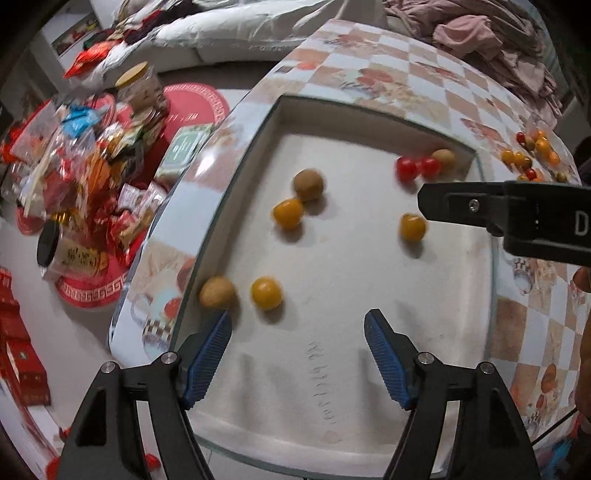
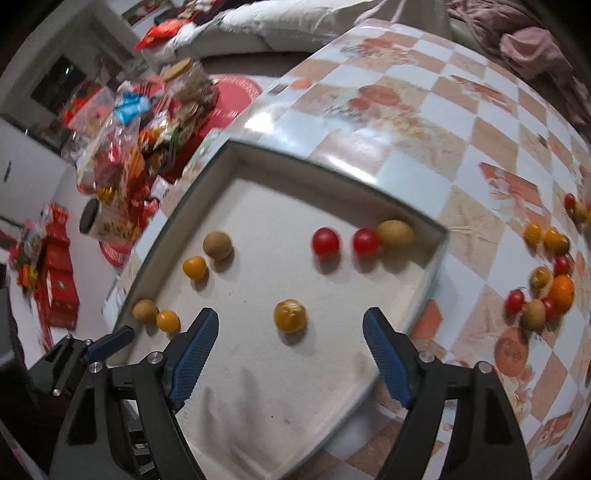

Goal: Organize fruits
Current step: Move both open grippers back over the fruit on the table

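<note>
A white tray (image 1: 369, 369) holds small fruits: yellow tomatoes (image 1: 266, 293), brown round fruits (image 1: 217, 292) and two red tomatoes (image 1: 406, 168). My left gripper (image 1: 297, 354) is open and empty, low over the tray's near part, right of a brown fruit. My right gripper (image 2: 290, 358) is open and empty over the tray (image 2: 258, 406), with a yellow tomato (image 2: 290, 316) just ahead between its fingers. Its body (image 1: 517, 214) shows at the right in the left wrist view. A loose pile of fruits (image 2: 546, 288) lies on the checked tablecloth right of the tray.
The tray sits on a round table with a checked cloth (image 2: 424, 122). A low table with snack packets and a jar (image 1: 92, 166) stands to the left. A sofa with a pillow (image 1: 240, 33) and pink clothes (image 1: 480, 33) lies behind.
</note>
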Tool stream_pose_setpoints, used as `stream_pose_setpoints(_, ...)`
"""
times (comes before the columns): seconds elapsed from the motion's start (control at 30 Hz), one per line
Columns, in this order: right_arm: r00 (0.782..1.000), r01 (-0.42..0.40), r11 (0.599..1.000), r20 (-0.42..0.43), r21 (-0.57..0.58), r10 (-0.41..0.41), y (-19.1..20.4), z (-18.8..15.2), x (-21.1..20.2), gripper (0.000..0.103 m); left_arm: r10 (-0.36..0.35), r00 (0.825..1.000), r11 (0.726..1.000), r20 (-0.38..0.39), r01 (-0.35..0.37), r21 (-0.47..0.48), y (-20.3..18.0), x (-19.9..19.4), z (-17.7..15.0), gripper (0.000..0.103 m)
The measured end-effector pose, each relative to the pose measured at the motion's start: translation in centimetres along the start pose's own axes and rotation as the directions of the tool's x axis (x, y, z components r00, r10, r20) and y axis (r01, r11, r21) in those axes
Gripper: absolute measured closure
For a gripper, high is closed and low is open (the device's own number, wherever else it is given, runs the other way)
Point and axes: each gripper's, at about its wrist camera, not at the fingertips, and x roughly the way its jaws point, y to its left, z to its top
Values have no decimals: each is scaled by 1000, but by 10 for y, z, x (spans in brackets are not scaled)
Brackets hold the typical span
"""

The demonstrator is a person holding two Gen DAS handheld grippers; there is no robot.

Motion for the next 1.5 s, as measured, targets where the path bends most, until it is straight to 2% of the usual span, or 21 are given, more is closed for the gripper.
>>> stream_pose_setpoints(0.3, 997, 51, 988, 57, 148, -60, -64, -15, -36, 20, -61, 997, 989, 48, 54, 135, -62, -18, 29, 28)
stream_pose_setpoints(0.63, 984, 147, 933, 48, 329, -172, -162, -55, -64, 20, -140, 988, 954, 70, 115, 276, -149, -22, 59, 28)
stream_pose_setpoints(0.9, 977, 178, 896, 38, 406, -211, -214, -65, -71, 20, -138, 989, 942, 54, 114, 314, -198, 2, 74, 28)
stream_pose_setpoints(1.13, 977, 166, 889, 50, 427, -206, -239, -50, -69, 20, -111, 993, 943, 38, 93, 320, -220, 27, 86, 28)
stream_pose_setpoints(1.33, 979, 145, 902, 71, 407, -189, -251, -21, -67, 36, -102, 994, 949, 30, 88, 302, -226, 40, 97, 28)
stream_pose_setpoints(1.4, 981, 138, 899, 71, 416, -183, -257, -12, -64, 44, -98, 995, 948, 29, 84, 308, -228, 43, 99, 28)
stream_pose_setpoints(1.5, 982, 144, 903, 56, 406, -181, -262, 2, -55, 49, -94, 995, 945, 23, 81, 318, -230, 50, 100, 28)
